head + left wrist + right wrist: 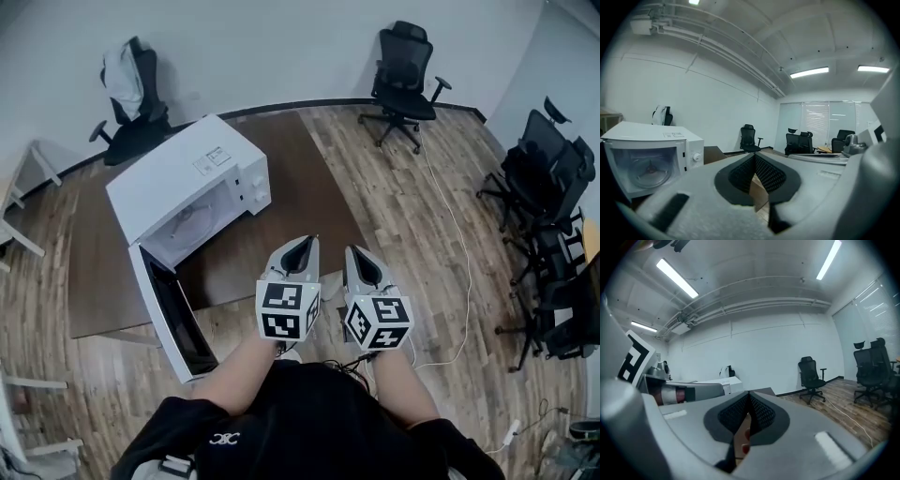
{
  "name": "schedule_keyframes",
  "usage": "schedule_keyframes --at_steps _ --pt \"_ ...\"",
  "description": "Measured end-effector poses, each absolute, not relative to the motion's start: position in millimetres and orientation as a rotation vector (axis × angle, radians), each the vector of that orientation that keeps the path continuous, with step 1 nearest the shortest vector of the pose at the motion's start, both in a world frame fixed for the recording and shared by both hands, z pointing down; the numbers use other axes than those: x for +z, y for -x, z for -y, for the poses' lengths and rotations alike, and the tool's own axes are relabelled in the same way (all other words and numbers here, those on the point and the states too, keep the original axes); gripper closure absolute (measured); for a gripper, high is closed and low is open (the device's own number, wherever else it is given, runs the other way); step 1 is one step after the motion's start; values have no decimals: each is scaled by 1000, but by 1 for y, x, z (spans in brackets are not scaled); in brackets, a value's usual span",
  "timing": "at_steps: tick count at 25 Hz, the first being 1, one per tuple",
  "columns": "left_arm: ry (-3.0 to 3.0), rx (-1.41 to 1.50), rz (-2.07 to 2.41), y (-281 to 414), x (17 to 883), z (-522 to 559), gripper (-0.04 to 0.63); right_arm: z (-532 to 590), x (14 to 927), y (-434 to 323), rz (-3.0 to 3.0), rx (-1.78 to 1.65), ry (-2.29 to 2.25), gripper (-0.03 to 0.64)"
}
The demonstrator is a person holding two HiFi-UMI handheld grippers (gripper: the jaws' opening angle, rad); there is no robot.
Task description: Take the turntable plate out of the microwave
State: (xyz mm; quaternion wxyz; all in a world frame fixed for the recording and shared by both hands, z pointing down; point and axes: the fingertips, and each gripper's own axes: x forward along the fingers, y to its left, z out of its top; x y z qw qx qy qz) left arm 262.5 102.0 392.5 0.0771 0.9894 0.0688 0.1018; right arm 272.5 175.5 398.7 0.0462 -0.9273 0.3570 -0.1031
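left hand-held gripper (307,242): closed, pads meet at the tip and nothing sits between them. I see it at 6 o'clock in the head view, pointing to 12, tip over the near part of the counter (309,178).
right hand-held gripper (360,253): closed as well, empty. It is just beside the left one on its 3 o'clock side, not touching it.
microwave (192,178): white, on the counter at 10 o'clock from both hand-held grippers, well apart from them.
door (173,323): swung wide open, reaching past the counter's near edge toward 7 o'clock.
turntable plate (647,168): clear glass, lying flat inside the microwave cavity, neither hand-held gripper on it. It sits at 9 o'clock in the left gripper view.
dial panel (253,183): on the microwave's right front.
office chair (405,80): black, at 1 o'clock by the wall.
second chair (131,94): at 11 o'clock, white garment over the backrest.
chair cluster (548,206): black, at 3 o'clock.
cable (459,253): white, on the wood floor, running from 1 toward 4 o'clock.
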Motion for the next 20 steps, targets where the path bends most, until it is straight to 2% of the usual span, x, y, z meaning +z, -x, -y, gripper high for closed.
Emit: schedule_keyframes --at_steps 6,20 --pt "-2949 291 -28 -262 397 -54 584 -121 409 -285 -1257 -370 2734 607" --pt "-2829 273 467 -212 416 67 584 19 430 -257 -1729 -504 2488 607"
